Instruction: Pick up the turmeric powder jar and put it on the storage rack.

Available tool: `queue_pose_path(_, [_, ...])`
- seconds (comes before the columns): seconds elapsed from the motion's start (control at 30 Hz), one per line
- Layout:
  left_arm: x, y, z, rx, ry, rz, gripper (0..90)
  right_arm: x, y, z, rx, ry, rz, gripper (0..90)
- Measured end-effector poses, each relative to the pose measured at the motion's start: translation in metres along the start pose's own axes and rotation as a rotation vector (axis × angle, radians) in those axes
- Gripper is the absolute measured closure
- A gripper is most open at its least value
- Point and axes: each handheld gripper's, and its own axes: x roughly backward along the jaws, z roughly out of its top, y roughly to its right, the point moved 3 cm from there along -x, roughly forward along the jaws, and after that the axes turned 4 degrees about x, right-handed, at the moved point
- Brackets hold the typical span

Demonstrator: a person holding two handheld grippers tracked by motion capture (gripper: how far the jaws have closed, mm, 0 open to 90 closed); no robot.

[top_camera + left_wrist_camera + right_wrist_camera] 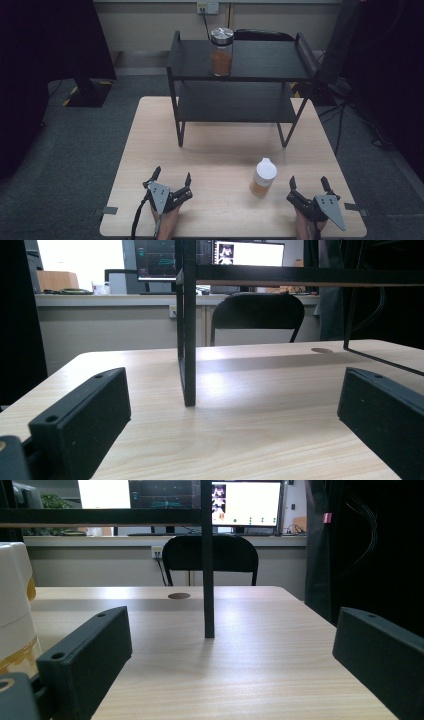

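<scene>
Both claws resting spread and empty on the worktop (pixel 150 150), bottle (pixel 263 177) standing upright just ahead-left of the right claw (pixel 308 184), well off to the right of the left claw (pixel 172 176) — right hand clearly nearer.

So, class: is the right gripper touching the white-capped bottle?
Apart. In the high view, bare table shows between the right gripper and the white-capped bottle; its jaws stand open.
</scene>
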Motion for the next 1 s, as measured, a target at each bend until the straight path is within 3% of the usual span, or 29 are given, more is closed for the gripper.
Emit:
queue_pose_path(0.43, [0.000,0.000,0.000,0.000,-0.001,0.000,0.1,-0.001,0.000,0.000,-0.003,-0.003,-0.003,0.4])
queue_pose_path(0.6, [0.000,0.000,0.000,0.000,-0.001,0.000,0.1,-0.001,0.004,0.003,-0.034,-0.012,0.008,0.2])
queue_pose_path(0.7, [0.000,0.000,0.000,0.000,0.000,0.000,0.0,0.000,0.006,0.012,-0.056,0.003,0.038,0.1])
queue_pose_path(0.83, [0.000,0.000,0.000,0.000,0.000,0.000,0.0,0.002,0.002,0.028,-0.047,0.066,0.082,0.1])
queue_pose_path(1.0, [0.000,0.000,0.000,0.001,0.000,0.000,0.0,0.000,-0.013,0.051,-0.031,0.113,0.158,0.1])
